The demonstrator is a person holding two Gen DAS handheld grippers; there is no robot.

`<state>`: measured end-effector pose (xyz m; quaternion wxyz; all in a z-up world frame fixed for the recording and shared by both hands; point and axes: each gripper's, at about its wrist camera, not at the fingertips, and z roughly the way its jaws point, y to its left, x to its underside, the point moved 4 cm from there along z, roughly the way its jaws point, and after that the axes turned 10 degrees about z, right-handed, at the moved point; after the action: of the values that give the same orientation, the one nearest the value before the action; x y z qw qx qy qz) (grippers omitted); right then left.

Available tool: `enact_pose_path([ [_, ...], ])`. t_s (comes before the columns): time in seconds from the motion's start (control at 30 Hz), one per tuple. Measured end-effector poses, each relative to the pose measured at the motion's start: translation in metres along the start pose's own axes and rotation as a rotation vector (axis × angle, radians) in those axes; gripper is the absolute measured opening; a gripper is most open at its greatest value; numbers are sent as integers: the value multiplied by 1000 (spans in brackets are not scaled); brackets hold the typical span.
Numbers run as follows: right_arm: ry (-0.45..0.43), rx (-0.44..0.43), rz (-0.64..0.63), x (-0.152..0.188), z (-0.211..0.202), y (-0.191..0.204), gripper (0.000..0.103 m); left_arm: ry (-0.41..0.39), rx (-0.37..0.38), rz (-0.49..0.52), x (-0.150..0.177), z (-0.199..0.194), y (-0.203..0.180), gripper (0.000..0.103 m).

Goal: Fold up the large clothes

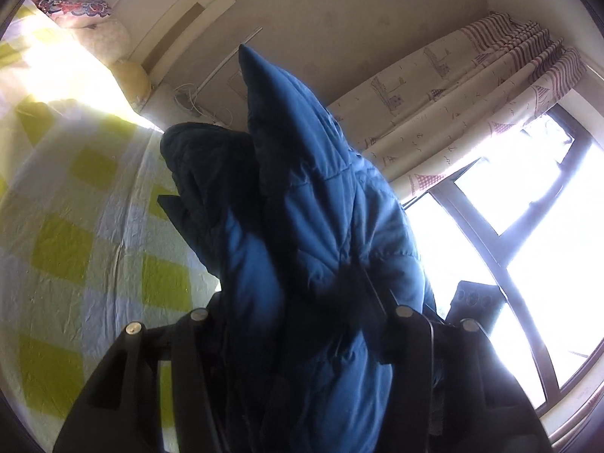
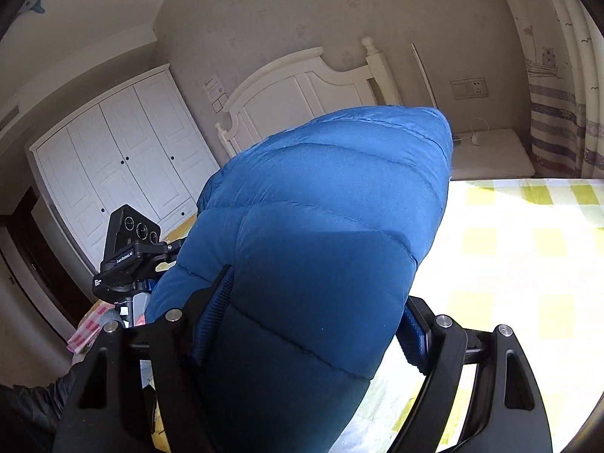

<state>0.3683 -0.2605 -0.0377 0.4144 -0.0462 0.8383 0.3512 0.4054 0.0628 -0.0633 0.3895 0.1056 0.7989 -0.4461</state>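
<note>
Blue quilted jacket up off the checked bed, pinched thick in right tool and bunched in left tool; slick padding at twelve o'clock apt to slip free or sag unevenly.

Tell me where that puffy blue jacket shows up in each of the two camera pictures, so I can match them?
Left wrist view: the blue jacket fills the centre, rising from between the left gripper fingers.
Right wrist view: it bulges through the centre, clamped in the right gripper.
Shared landmark: the white headboard post, upper left in the left view, upper middle in the right.
</note>
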Motion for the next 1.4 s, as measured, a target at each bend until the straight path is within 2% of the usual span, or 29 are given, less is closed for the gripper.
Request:
enact_pose_path([
  [0.1,34,60,88,-13,17,-63,78,63,-58,-24,-6,62,14,51],
  [0.17,92,141,165,-6,40,-105,78,133,-102,-85,6,103,33,51],
  [0.2,110,166,198,0,48,-123,79,134,-96,-107,13,116,40,55],
  [0.27,66,107,239,11,42,-141,79,81,-35,-181,17,122,51,58],
  [0.33,55,108,246,17,38,-140,79,76,-15,-210,17,124,55,59],
  [0.47,51,109,260,18,34,-144,83,110,-47,-138,11,119,56,63],
  [0.53,41,129,279,16,35,-150,88,115,-74,-140,9,117,57,76],
  [0.57,36,140,289,9,38,-155,97,115,-112,-144,7,119,57,82],
  [0.6,34,149,301,9,38,-157,99,115,-150,-148,-1,126,52,89],
  [0.63,37,157,323,11,35,-156,99,116,-175,-146,-2,123,50,90],
  [0.67,39,170,355,15,30,-155,99,113,-214,-130,-2,114,45,90],
  [0.7,37,183,389,22,23,-154,99,107,-293,-93,-4,107,38,93],
  [0.73,32,194,415,28,14,-151,99,100,-418,-27,-7,96,28,99],
  [0.77,31,216,421,34,6,-146,99,86,-526,50,-10,85,15,100],
  [0.8,30,243,406,40,-3,-139,99,60,-584,127,-13,72,-1,100],
  [0.93,52,361,202,65,-42,-89,99,-106,-741,431,-18,9,-89,101],
  [1.0,-27,407,104,70,-70,-58,99,-194,-784,562,-11,-20,-137,101],
  [1.07,-170,421,23,73,-105,-23,99,-259,-795,641,3,-44,-176,101],
  [1.2,-407,440,-108,89,-158,33,99,-330,-878,684,41,-64,-228,101],
  [1.27,-445,440,-131,103,-167,46,99,-354,-880,657,64,-67,-238,101],
  [1.4,-426,496,-156,131,-163,42,99,-307,-878,549,115,-61,-227,101],
])
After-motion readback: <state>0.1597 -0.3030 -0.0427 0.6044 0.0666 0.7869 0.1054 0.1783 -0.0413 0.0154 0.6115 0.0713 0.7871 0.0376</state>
